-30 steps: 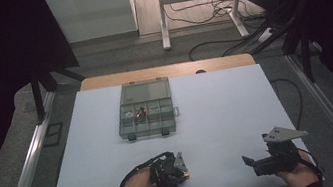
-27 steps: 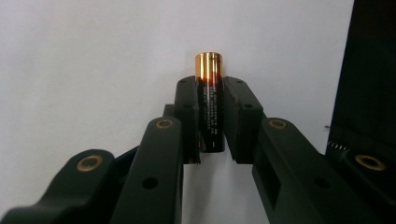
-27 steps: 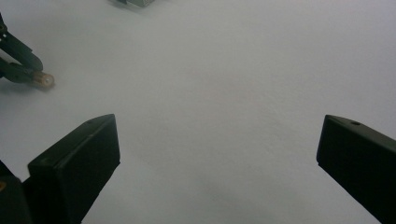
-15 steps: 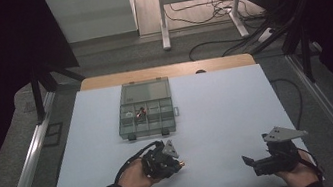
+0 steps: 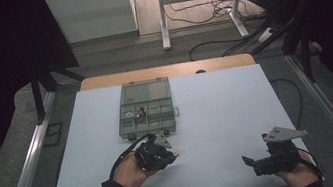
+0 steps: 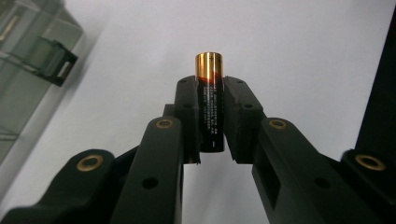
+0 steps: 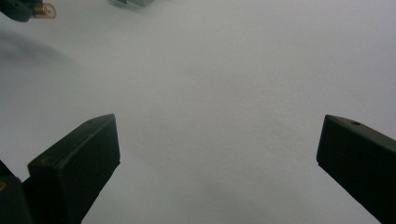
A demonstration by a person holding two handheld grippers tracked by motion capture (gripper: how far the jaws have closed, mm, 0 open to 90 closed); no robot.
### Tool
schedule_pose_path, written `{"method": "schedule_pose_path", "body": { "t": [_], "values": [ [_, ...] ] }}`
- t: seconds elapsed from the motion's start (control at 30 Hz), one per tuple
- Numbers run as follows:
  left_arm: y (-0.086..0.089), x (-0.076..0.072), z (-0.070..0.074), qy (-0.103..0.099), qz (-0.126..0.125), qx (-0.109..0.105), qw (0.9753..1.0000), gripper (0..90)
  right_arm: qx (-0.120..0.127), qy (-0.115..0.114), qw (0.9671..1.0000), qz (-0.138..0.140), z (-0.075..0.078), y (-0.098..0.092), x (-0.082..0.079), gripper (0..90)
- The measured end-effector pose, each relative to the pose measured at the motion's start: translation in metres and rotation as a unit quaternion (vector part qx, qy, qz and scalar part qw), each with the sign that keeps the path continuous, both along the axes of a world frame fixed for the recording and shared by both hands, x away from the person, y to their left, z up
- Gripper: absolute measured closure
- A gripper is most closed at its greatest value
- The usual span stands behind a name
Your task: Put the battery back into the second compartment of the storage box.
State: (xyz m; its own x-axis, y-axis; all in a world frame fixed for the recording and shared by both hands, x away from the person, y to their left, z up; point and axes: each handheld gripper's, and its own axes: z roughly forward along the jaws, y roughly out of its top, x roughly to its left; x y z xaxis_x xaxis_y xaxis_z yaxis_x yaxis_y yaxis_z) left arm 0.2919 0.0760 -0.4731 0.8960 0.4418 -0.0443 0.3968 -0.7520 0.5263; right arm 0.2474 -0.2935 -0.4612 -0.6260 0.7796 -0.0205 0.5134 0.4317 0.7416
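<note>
Left gripper (image 6: 209,116) fingers pinched together, right gripper (image 7: 217,158) fingers wide apart.

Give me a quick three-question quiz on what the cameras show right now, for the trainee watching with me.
1. True or false: the left gripper is shut on a battery.
2. Multiple choice: how do the right gripper's jaws stand? A) clamped on a battery B) wide apart with only bare table between them C) closed on the box's latch
3. Fill in: the clear compartment box lies on the table, on the ______ side of the left gripper from the person.

Key
1. True: the jaws press its black body on both sides, and the gold end sticks out past the tips.
2. B
3. Far: it lies just beyond the left gripper, towards the table's back edge.
</note>
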Motion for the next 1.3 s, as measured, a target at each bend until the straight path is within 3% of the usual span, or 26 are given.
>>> {"method": "schedule_pose_path", "body": {
  "t": [0.47,0.67,1.1,1.3],
  "values": [
    [0.024,0.018,0.016,-0.001,0.049,-0.02,0.9986,76.6,0.0,0.0,1.0,0.0,0.0,0.0,0.0,0.0],
    [0.035,0.033,0.019,0.002,0.081,-0.024,0.9964,76.6,0.001,0.002,1.0,-0.002,0.0,0.0,0.0,0.0],
    [0.052,0.058,0.031,-0.017,0.12,-0.027,0.9923,76.6,0.001,0.004,1.0,-0.003,0.0,0.0,0.001,0.0],
    [0.058,0.067,0.033,-0.015,0.135,-0.032,0.9902,76.6,0.001,0.004,1.0,-0.003,0.0,0.0,0.001,0.0]
  ]
}}
